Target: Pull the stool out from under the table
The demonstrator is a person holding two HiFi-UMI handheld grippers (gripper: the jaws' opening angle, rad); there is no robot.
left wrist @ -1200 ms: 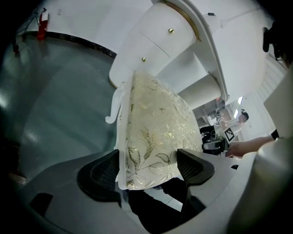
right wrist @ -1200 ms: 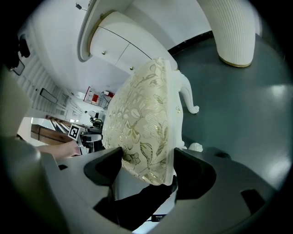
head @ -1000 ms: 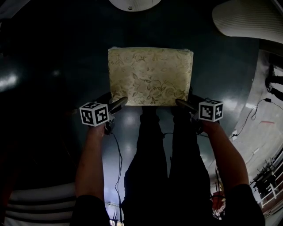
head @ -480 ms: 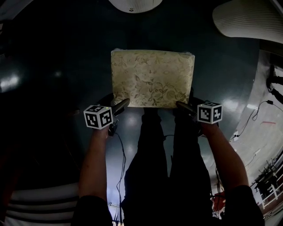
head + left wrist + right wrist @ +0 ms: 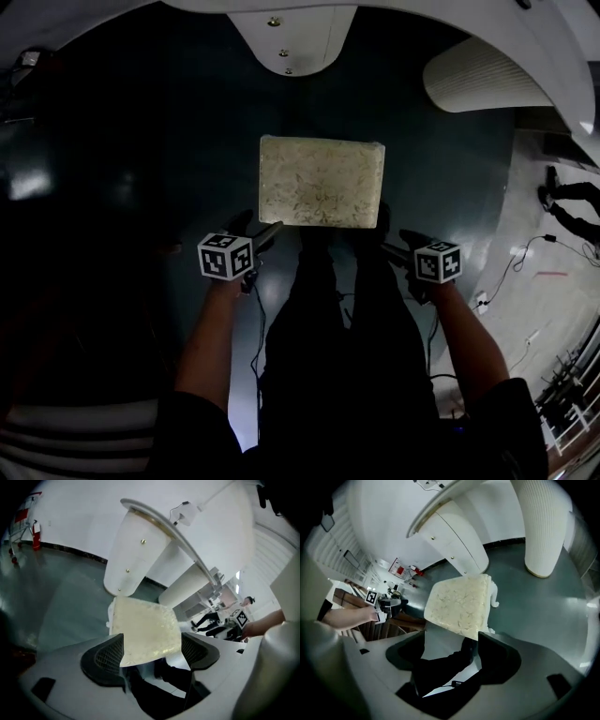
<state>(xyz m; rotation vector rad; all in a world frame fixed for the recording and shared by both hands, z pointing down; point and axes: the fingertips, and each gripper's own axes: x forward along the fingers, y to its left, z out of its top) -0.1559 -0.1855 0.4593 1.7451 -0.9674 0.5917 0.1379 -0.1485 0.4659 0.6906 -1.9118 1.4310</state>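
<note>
The stool [image 5: 322, 181] has a cream flowered cushion and stands on the dark floor, just in front of the white table's pedestal [image 5: 295, 33]. My left gripper [image 5: 270, 230] is open, its tips close to the cushion's near left corner. My right gripper [image 5: 398, 246] is open too, a little short of the near right corner. In the left gripper view the cushion [image 5: 143, 630] shows beyond the wide-open jaws. In the right gripper view the cushion [image 5: 459, 604] and a white stool leg [image 5: 494, 597] lie beyond the open jaws. Nothing is held.
The white table top's edge [image 5: 84, 23] curves across the top. A ribbed white column [image 5: 478, 80] stands at the right. The holder's dark trouser legs [image 5: 347, 319] are just behind the stool. Cables [image 5: 258, 319] trail on the floor. Another person's legs [image 5: 572, 199] show far right.
The head view has drawn back, so the stool looks smaller and the table edge has come into sight. Both grippers have moved inward; the right one has come off the cushion's corner.
</note>
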